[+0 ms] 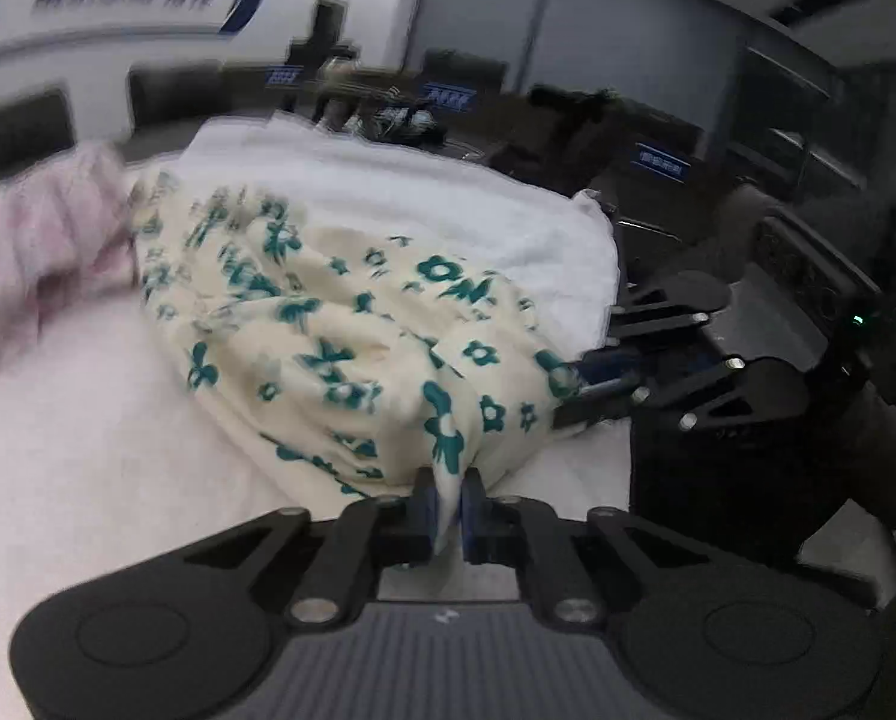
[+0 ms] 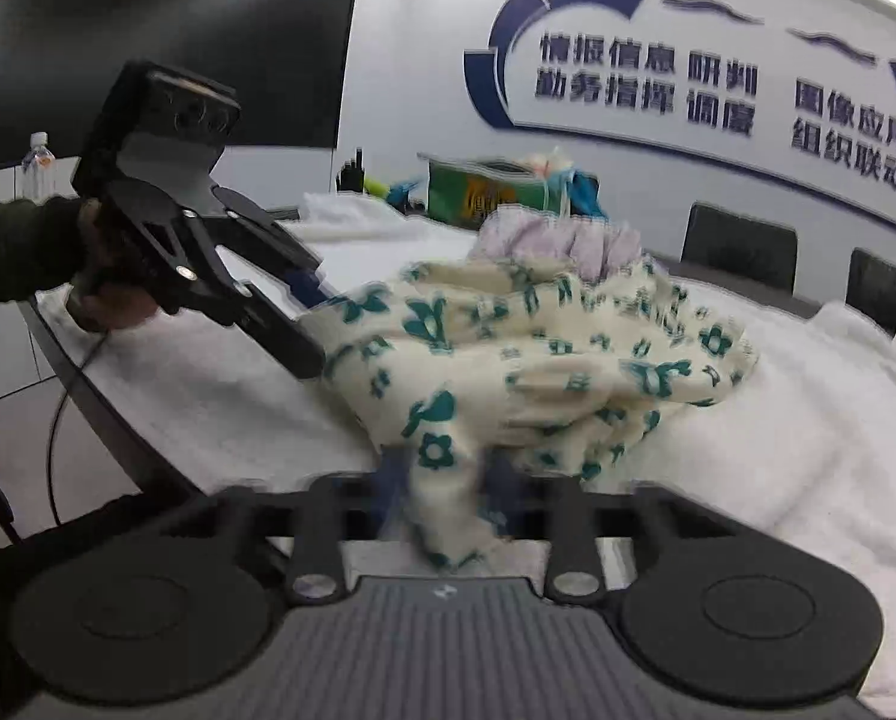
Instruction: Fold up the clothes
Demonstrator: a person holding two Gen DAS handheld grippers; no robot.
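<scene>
Both grippers have hold of the same cream garment with teal flowers (image 1: 339, 324), which lies bunched in a heap on the white towel-covered table (image 1: 448, 204). The left gripper (image 1: 448, 507) has its two fingers pressed nearly together, pinching a gathered fold of the cloth that runs down between the blue pads (image 1: 428, 507). The right gripper (image 2: 448, 480) is smeared by blur in its own view, but a strip of the flowered cloth hangs down between its fingers; from the left wrist view the same gripper (image 1: 574, 381) shows its tips closed on the garment's edge, so it reads as a pinch too. The step in hand looks like the start of a fold: two points of the edge taken up while the bulk sits crumpled just ahead of the fingertips. The next move probably calls for drawing the two grips apart to pull the held edge taut, then lifting and shaking so the heap opens flat before any fold is laid. Beyond the garment from the right fingers lies a pink striped cloth (image 2: 562, 240), just behind the heap and seemingly touching it. Farther back stands a green box (image 2: 484, 195) with cloth-like bits sticking out of its top; what it holds is too blurred to name
</scene>
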